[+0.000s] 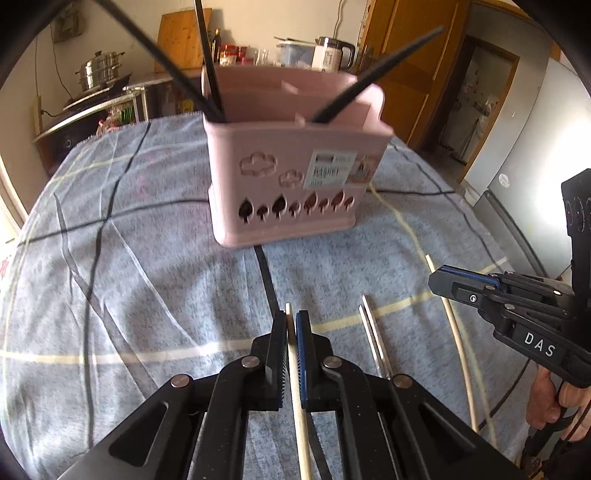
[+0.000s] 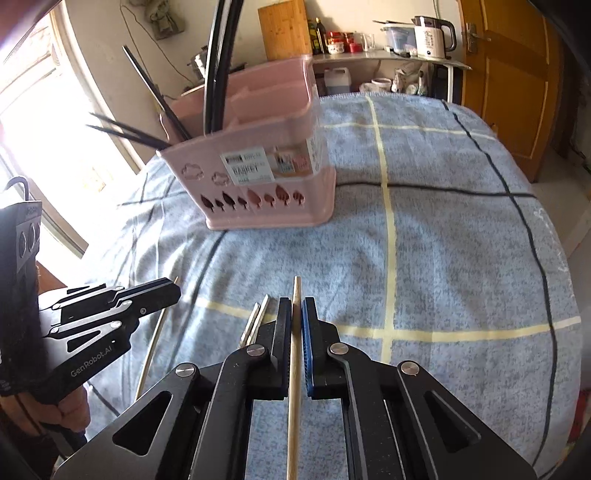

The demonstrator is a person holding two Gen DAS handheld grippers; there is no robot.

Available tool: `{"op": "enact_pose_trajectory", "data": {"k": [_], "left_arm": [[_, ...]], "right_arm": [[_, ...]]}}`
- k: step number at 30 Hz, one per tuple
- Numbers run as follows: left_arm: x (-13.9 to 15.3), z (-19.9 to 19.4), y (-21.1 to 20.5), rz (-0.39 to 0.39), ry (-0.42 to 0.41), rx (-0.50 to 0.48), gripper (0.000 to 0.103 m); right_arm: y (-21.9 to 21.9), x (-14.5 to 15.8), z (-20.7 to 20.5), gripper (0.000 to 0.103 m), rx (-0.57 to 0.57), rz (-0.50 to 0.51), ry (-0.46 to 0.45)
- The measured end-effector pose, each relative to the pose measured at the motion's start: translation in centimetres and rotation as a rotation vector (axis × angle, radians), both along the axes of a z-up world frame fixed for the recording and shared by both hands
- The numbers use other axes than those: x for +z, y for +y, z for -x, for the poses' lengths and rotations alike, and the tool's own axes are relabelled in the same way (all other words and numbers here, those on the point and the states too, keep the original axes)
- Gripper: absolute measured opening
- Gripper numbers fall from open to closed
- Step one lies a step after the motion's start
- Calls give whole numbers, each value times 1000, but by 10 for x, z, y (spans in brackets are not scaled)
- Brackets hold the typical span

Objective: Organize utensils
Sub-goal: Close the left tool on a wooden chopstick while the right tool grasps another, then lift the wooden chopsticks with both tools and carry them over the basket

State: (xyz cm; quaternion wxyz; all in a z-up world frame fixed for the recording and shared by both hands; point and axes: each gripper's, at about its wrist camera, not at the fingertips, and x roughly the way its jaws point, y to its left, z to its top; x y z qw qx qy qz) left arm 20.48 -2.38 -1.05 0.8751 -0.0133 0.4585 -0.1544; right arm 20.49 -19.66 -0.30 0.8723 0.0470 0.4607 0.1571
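A pink utensil holder (image 1: 288, 162) stands on the checked blue cloth and shows in the right wrist view too (image 2: 266, 177). Several black chopsticks (image 1: 212, 74) lean in its compartments. My left gripper (image 1: 291, 317) is shut on a pale wooden chopstick (image 1: 297, 387). My right gripper (image 2: 295, 306) is shut on another pale wooden chopstick (image 2: 293, 387); it also shows at the right of the left wrist view (image 1: 443, 277). A pair of metal chopsticks (image 1: 373, 339) lies on the cloth between the two grippers.
The blue cloth (image 2: 443, 240) covers a round table. Behind stand a shelf with a kettle (image 2: 432, 35), jars and a cutting board (image 2: 284, 29). A steel pot (image 1: 98, 72) sits at the far left, a wooden door (image 2: 506, 74) at the right.
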Motion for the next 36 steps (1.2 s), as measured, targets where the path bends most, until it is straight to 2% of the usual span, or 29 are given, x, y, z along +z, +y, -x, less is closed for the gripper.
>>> {"op": "enact_pose_trajectory", "data": {"k": [9, 16, 22, 36], "left_arm": [[75, 0, 12, 48, -145, 4, 4], [114, 4, 13, 45, -239, -4, 4], [126, 7, 17, 53, -271, -2, 4], [128, 27, 22, 51, -256, -3, 4]], "right_arm": [[-8, 59, 1, 6, -12, -38, -134], [-13, 94, 5, 5, -31, -42, -237], [-18, 105, 8, 5, -45, -49, -281], [-25, 106, 28, 5, -38, -51, -274]]}}
